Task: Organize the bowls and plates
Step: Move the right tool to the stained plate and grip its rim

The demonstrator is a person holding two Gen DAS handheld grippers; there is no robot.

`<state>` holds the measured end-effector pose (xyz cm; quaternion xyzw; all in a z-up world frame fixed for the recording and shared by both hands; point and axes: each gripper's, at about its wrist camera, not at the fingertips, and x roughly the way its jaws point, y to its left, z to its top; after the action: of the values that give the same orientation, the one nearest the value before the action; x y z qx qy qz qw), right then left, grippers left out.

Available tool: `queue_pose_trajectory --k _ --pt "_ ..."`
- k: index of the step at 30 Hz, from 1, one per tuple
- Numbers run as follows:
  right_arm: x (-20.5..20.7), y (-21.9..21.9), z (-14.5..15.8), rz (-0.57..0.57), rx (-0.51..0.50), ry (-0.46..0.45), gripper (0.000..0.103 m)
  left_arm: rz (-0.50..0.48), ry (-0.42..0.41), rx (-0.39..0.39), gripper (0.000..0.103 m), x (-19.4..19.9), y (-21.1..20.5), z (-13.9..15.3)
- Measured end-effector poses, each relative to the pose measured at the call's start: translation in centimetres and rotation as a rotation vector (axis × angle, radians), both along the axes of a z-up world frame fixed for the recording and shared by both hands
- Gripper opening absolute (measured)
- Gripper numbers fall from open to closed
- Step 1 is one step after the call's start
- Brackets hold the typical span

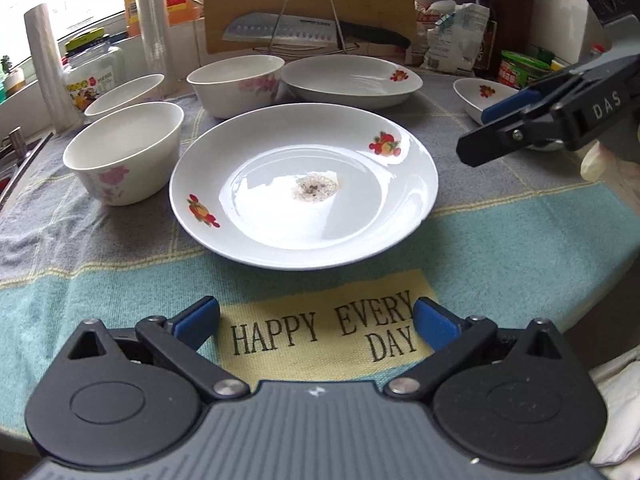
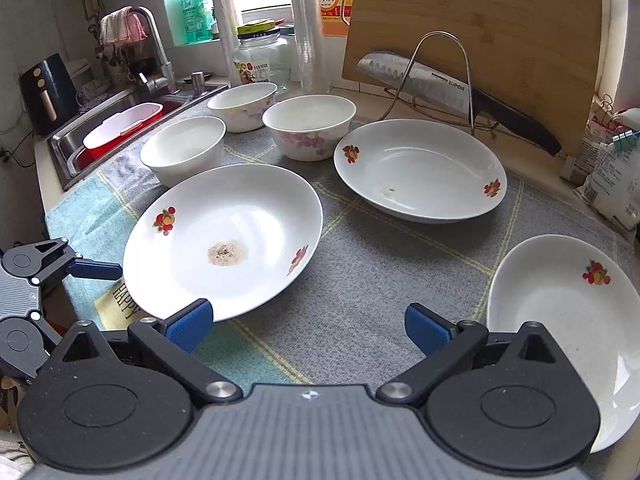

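The left tongs [image 1: 316, 322] are hovering low over the cloth [image 1: 120, 280] on the table, spread wide and holding nothing, and they are pointing at the near plate [image 1: 304, 186]. This plate is lying just ahead of the blue fingertips [image 1: 198, 318], apart from them, with a brownish stain in its middle. The yellow label with "HAPPY EVERY DAY" is showing between the two fingers.

The right tongs [image 2: 308, 326] are also spread and empty, hanging above the grey part of the cloth. In the right wrist view the near plate is lying at the left of these tongs, and its edge is passing just behind the left fingertip [image 2: 190, 326]; whether they are touching cannot be told. A small plate [image 2: 568, 328] is lying at the right, partly behind the right finger. A second big plate [image 2: 420, 170] is sitting farther back, well apart from the tongs.

Three bowls [image 2: 308, 126] are standing upright in a group at the far left of the plates. Behind them a knife [image 2: 440, 88] is resting in a wire rack against a cutting board [image 2: 480, 24].
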<state>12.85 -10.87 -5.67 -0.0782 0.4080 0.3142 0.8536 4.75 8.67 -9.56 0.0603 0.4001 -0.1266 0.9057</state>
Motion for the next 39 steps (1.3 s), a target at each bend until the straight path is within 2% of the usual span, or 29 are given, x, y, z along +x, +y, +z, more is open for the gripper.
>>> queue_pose_trajectory --k 4,11,18,21,31,39 --pt "0.3 1.6 -0.3 -0.025 -0.025 0.002 0.103 -0.102 -0.012 -0.001 0.103 1.0 0.9 -0.1" --pt "1.0 3.1 -0.4 -0.058 -0.048 0.012 0.103 -0.186 -0.026 -0.010 0.103 2.3 2.7 -0.2" --pt "2.3 3.9 -0.6 -0.070 0.010 0.099 0.103 -0.251 -0.053 -0.021 0.103 3.2 3.5 -0.4" --pt "2.6 4.5 -0.9 -0.079 -0.005 0.118 0.103 -0.277 -0.067 -0.029 0.103 3.4 3.7 -0.6" --pt "4.2 6.4 -2.9 -0.069 -0.076 0.195 0.103 -0.293 -0.093 -0.042 0.103 3.9 3.7 -0.8" --pt "5.7 8.4 -3.5 0.026 -0.143 0.187 0.103 -0.294 -0.106 -0.049 0.103 4.1 3.8 -0.9"
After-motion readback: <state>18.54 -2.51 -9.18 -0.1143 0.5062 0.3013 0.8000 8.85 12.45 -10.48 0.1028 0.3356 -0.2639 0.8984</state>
